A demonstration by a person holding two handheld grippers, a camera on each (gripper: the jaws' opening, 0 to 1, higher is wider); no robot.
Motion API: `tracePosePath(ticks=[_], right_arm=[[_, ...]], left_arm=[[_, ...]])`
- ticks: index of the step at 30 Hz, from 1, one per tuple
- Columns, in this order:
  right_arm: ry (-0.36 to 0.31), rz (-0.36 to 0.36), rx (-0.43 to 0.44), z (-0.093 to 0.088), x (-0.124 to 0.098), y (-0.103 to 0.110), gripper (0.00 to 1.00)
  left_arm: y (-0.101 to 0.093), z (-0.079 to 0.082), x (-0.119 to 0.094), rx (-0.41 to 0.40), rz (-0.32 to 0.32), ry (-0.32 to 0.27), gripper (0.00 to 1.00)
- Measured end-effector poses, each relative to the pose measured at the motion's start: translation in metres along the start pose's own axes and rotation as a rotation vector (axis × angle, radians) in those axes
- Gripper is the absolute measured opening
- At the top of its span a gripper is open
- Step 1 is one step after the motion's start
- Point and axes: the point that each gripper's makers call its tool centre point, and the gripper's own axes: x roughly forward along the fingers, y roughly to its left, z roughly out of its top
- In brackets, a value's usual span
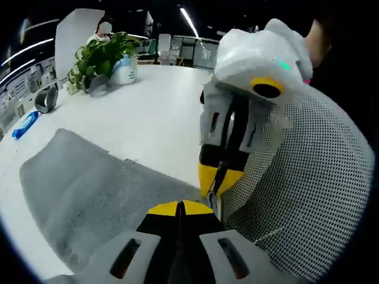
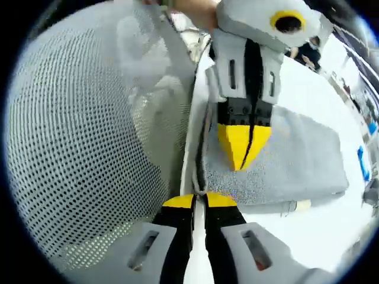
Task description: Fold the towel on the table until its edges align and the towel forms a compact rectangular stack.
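While we pinch the gray towel near its edge in both clamped hand-held grippers, left and right, a fold is under way; next comes carrying it across the counter.

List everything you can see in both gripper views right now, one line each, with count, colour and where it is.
Towel: one, grey, lying on the table, its near edge pinched by both grippers.
Table: one, white, under the towel.
Mesh chair back: one, white with dark holes, beside the table edge, close to both grippers.
Potted plant: one, green leaves in a white pot, far side of the table.
Tape roll: one, grey, far left of the table.
Blue object: one, blue, near the tape roll; too small to identify.
Seated person: one, behind the plant.
Left gripper: one, grey with yellow and black jaws, shut on the towel.
Right gripper: one, same colours, shut on the towel.
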Motion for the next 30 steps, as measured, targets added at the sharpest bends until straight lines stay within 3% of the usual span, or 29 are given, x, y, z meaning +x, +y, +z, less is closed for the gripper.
tracePosePath(ticks=[3, 8, 12, 13, 16, 18, 19, 20, 22, 25, 27, 30], right_arm=[[-0.083, 0.000, 0.145, 0.008, -0.008, -0.007, 0.01], [-0.186, 0.001, 0.319, 0.018, -0.016, -0.018, 0.01], [-0.245, 0.009, 0.387, 0.025, -0.020, -0.023, 0.01], [-0.239, 0.005, 0.388, 0.023, -0.020, -0.024, 0.01], [-0.239, 0.002, 0.399, 0.023, -0.019, -0.024, 0.01], [-0.253, -0.025, 0.352, 0.024, -0.019, -0.026, 0.02], [-0.260, -0.084, 0.294, 0.025, -0.020, -0.033, 0.03], [-0.215, -0.140, 0.199, 0.023, -0.022, -0.036, 0.02], [-0.153, -0.183, 0.089, 0.021, -0.025, -0.036, 0.01], [-0.184, -0.107, 0.101, 0.025, -0.020, -0.018, 0.10], [-0.125, -0.053, 0.068, 0.016, -0.011, -0.006, 0.12], [-0.009, -0.001, -0.035, 0.000, 0.004, 0.007, 0.07]], left_arm=[[-0.009, 0.016, 0.000, 0.059, -0.024, -0.073, 0.18], [-0.018, 0.009, 0.002, 0.109, -0.042, -0.029, 0.21], [-0.003, -0.012, 0.010, 0.271, 0.055, 0.105, 0.22], [-0.003, -0.009, 0.012, 0.301, 0.058, 0.092, 0.21], [0.004, -0.007, 0.011, 0.282, 0.096, 0.087, 0.12], [0.014, -0.008, 0.009, 0.226, 0.130, 0.082, 0.07], [0.017, -0.009, 0.009, 0.147, 0.136, 0.071, 0.06], [0.021, -0.011, 0.008, 0.107, 0.150, 0.077, 0.06], [0.034, -0.014, 0.004, 0.050, 0.194, 0.071, 0.05], [0.040, -0.016, 0.002, -0.102, 0.189, 0.033, 0.05], [0.045, -0.019, 0.000, -0.165, 0.204, 0.024, 0.05], [0.045, -0.020, 0.000, -0.170, 0.203, 0.025, 0.05]])
